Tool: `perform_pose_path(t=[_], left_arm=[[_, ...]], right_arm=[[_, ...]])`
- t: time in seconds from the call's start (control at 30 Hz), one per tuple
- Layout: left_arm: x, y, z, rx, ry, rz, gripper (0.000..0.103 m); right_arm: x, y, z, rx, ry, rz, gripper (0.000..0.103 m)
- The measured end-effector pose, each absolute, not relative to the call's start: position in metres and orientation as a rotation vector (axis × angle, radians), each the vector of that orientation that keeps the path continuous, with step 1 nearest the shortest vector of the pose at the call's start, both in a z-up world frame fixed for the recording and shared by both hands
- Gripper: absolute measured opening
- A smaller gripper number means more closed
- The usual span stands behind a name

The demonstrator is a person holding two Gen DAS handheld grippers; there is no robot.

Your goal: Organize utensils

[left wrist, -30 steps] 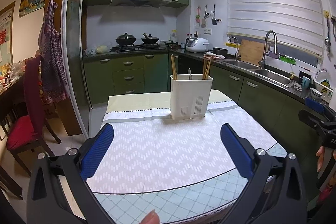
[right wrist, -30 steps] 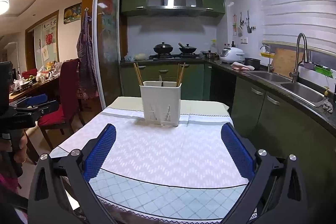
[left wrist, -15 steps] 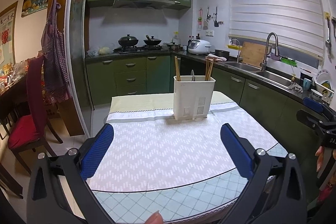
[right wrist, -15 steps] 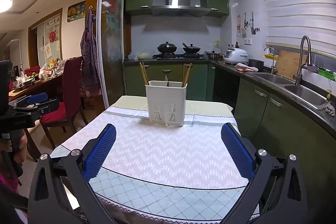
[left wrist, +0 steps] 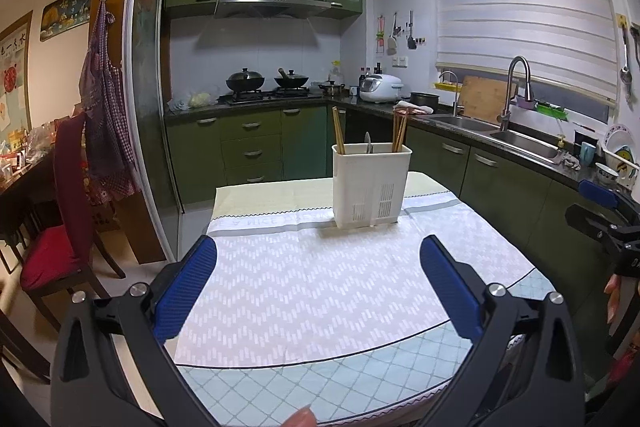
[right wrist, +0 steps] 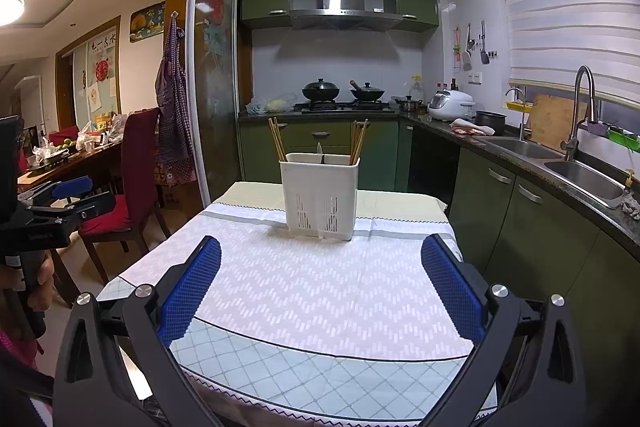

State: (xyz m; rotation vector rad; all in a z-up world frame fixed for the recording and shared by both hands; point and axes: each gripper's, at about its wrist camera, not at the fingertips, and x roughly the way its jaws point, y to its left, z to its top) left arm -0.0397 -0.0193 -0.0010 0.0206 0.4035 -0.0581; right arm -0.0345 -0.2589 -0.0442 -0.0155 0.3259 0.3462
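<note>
Both grippers are spread wide and carry nothing. From its own camera, the left gripper [left wrist: 318,263] hangs low over the near edge of the table [left wrist: 304,379], blue pads well apart, level and pointing straight down the patterned cloth. The right gripper [right wrist: 320,265] takes the same pose a little to the right, also level and aimed at the far end; the right-wrist view shows the left one at the frame's left edge, and the left-wrist view shows the right one at the frame's right edge, so the two sit side by side and apart.

Nothing lies on the cloth between the grippers and the white utensil holder [left wrist: 371,185], which stands upright well ahead on the table's far half. One bundle of chopsticks [left wrist: 338,135] leans in its left compartment, a second bundle [left wrist: 399,131] in its right, and a metal handle [left wrist: 368,142] pokes from the middle.

I judge this to be either the very start or the very end of the sorting; no loose utensil shows. If work remains, the next move calls for a long reach forward to the holder and a narrow pinch on thin, slippery sticks from above.
</note>
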Motion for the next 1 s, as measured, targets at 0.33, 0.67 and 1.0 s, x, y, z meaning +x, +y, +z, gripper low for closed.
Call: perform_pose_path(t=[0.33,0.67,1.0], left_arm=[[-0.0415,-0.0179,-0.0006,0.004,0.397,-0.06,0.097],[-0.0419,-0.0223,0.0009,0.015,0.392,-0.045,0.097],[-0.0401,-0.023,0.0002,-0.007,0.403,-0.06,0.097]], right_arm=[[-0.0351,-0.2562,-0.0458,-0.018,0.327,0.35,0.099],[-0.0333,-0.2534,-0.047,-0.019,0.328,0.353,0.099],[-0.0343,-0.2546,-0.0476,-0.018,0.328,0.353,0.099]])
